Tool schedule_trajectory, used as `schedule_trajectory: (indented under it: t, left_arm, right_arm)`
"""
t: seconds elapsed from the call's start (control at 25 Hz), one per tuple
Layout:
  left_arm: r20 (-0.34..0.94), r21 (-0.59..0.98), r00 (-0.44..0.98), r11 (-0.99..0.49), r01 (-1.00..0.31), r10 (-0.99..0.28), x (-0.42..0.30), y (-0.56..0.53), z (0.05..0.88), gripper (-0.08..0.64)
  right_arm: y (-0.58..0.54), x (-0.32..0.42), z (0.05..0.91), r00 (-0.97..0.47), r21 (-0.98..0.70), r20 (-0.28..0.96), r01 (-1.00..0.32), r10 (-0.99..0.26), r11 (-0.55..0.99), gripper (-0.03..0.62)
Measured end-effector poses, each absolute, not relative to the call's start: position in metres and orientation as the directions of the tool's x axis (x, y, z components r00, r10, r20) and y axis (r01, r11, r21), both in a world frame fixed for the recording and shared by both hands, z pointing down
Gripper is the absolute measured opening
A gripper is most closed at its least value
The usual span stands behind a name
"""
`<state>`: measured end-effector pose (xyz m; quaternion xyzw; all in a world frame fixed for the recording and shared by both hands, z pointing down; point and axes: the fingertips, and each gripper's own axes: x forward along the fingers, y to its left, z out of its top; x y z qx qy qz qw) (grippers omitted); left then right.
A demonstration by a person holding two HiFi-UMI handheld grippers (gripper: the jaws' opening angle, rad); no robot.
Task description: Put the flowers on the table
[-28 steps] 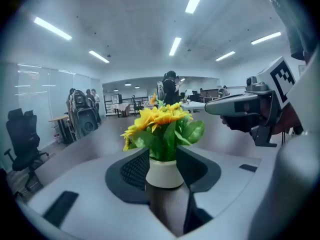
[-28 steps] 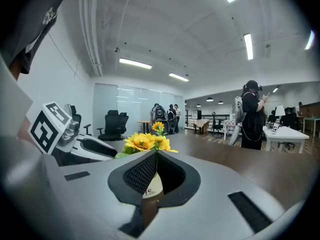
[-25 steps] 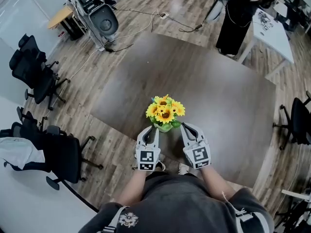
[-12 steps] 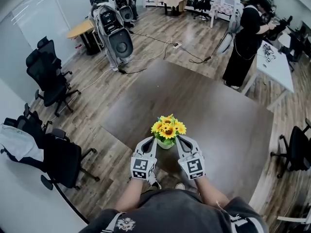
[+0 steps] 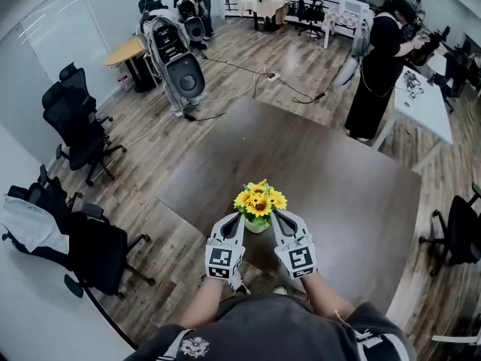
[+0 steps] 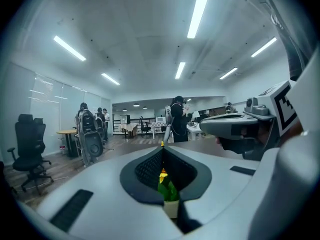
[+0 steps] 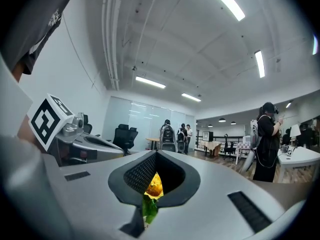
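A person looks steeply down at a small bunch of yellow flowers (image 5: 259,200) standing upright in a pale green pot (image 5: 256,223). It is carried between two hand-held tongs. The left tongs (image 5: 238,219) come in from the left of the pot and the right tongs (image 5: 279,217) from the right. Their tips angle toward each other, so both hands are equally near.

Both tongs are clenched. Each tongs' own camera shows the tips together, with a yellow bloom and green leaves caught in the hollow between the jaws. Which part each pair actually pinches is hard to make out, perhaps a leaf or the pot's rim.

The flowers sit at the near edge of the large dark counter (image 5: 338,179), toward its left corner, directly ahead of the person. The stems point straight up. The pot appears to hang just above the surface rather than rest on it. The open counter lies ahead and below, so setting it down likely means a short move forward and down, keeping it level.
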<state>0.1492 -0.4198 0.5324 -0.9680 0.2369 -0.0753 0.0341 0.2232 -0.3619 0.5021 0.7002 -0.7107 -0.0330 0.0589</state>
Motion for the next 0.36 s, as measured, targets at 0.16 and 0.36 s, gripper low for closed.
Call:
schedule_trajectory:
  t: [0.16, 0.36]
  left_arm:
    - [0.127, -0.085, 0.885, -0.894, -0.440, -0.447, 0.149, -0.421, 0.537, 0.008]
    - [0.130, -0.074, 0.888, -0.897, -0.435, -0.441, 0.142, -0.423, 0.535, 0.008]
  right_arm:
    - [-0.363, 0.225, 0.500, 0.004, 0.130, 0.017, -0.991, -1.000, -0.002, 0.023]
    - [-0.362, 0.215, 0.502, 0.007, 0.138, 0.028, -0.990, -1.000, -0.003, 0.023]
